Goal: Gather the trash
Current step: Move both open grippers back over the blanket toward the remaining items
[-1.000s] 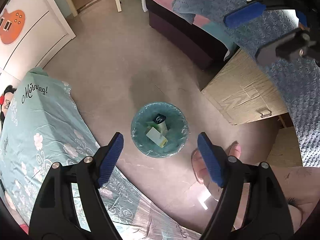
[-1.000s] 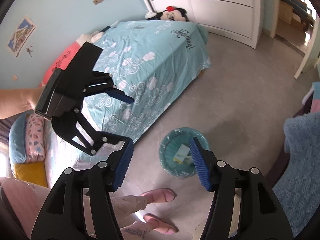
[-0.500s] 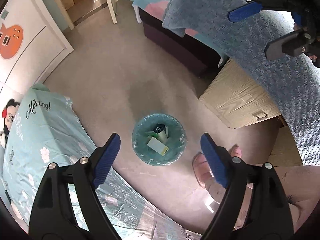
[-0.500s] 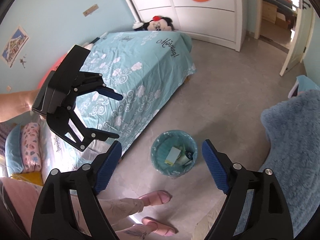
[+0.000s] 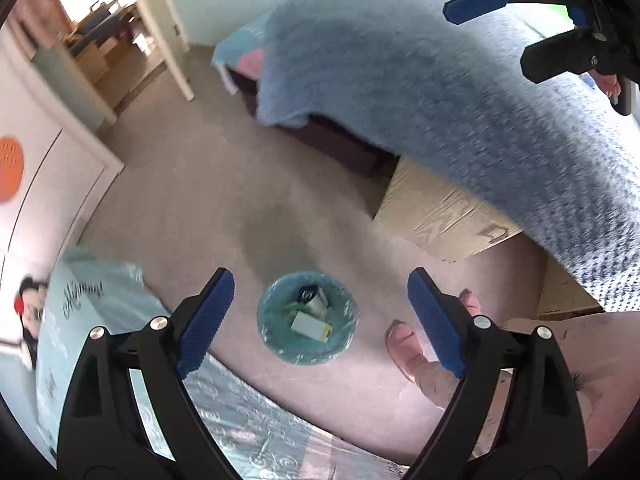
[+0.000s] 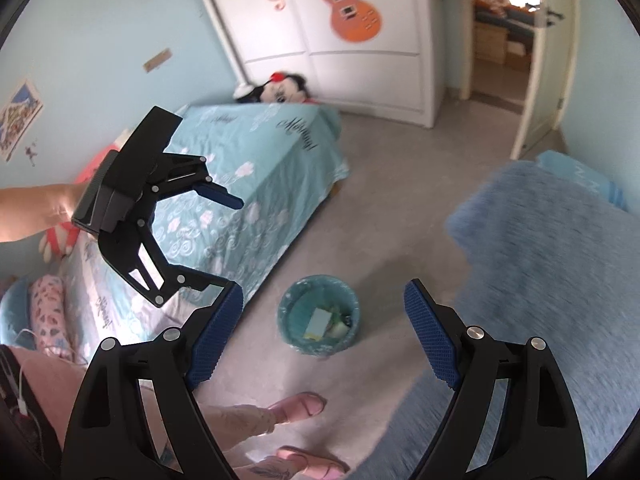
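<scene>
A round teal trash bin (image 5: 307,317) lined with a bag stands on the floor, far below both grippers. It holds a white and yellow box (image 5: 311,325) and other small trash. It also shows in the right wrist view (image 6: 319,320). My left gripper (image 5: 320,320) is open and empty, high above the bin. My right gripper (image 6: 323,332) is open and empty too. The right gripper shows at the top right of the left wrist view (image 5: 520,28). The left gripper shows at the left of the right wrist view (image 6: 208,236).
A bed with a teal flowered cover (image 6: 256,176) lies to the left of the bin. A bed with a fuzzy blue blanket (image 5: 460,92) and a wooden bedside cabinet (image 5: 440,212) lie to the right. The person's feet in pink slippers (image 6: 300,406) stand near the bin. An open doorway (image 6: 500,36) is beyond.
Both grippers have risen and tilted up, so the bin looks smaller and more of the room shows. The right gripper's jaws have opened wider. Both stay empty.
</scene>
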Action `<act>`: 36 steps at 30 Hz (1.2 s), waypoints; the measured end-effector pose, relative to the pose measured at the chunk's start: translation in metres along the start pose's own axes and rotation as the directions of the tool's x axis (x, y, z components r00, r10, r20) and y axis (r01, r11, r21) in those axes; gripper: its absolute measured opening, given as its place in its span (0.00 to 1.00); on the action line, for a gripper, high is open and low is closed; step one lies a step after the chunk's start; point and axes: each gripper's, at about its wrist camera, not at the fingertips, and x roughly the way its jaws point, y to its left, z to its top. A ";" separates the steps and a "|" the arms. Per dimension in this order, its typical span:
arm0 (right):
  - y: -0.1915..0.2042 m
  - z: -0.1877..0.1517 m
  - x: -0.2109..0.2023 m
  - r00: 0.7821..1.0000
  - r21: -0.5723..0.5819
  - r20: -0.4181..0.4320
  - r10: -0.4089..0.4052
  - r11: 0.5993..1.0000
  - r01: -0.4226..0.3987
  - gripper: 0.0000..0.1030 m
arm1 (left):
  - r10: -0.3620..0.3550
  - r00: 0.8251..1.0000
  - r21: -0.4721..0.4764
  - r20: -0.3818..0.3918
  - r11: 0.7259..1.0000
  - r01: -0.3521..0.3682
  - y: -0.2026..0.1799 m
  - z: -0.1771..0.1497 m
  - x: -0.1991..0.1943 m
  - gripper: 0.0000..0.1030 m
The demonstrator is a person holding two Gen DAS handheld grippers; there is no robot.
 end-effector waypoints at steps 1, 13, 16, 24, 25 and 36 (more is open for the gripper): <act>-0.005 -0.006 -0.011 1.000 0.014 0.008 -0.019 1.000 0.019 0.80 | -0.009 1.000 0.014 0.011 1.000 0.009 -0.007 0.008 -0.003 0.84; -0.064 -0.127 -0.168 0.961 0.228 0.071 -0.268 0.942 0.246 0.84 | -0.140 0.987 0.256 0.081 0.960 0.115 -0.116 0.108 -0.014 0.89; -0.078 -0.165 -0.202 0.942 0.287 0.051 -0.333 0.908 0.305 0.86 | -0.176 0.980 0.327 0.091 0.935 0.137 -0.152 0.134 -0.014 0.89; -0.099 -0.260 -0.263 0.896 0.436 -0.026 -0.442 0.802 0.408 0.87 | -0.255 0.963 0.509 0.091 0.843 0.175 -0.246 0.196 -0.004 0.91; -0.100 -0.269 -0.268 0.893 0.450 -0.026 -0.449 0.793 0.411 0.87 | -0.268 0.959 0.527 0.094 0.830 0.180 -0.258 0.204 -0.002 0.91; -0.129 -0.332 -0.290 0.883 0.529 -0.023 -0.469 0.744 0.409 0.87 | -0.387 0.921 0.717 0.049 0.656 0.238 -0.357 0.272 0.022 0.91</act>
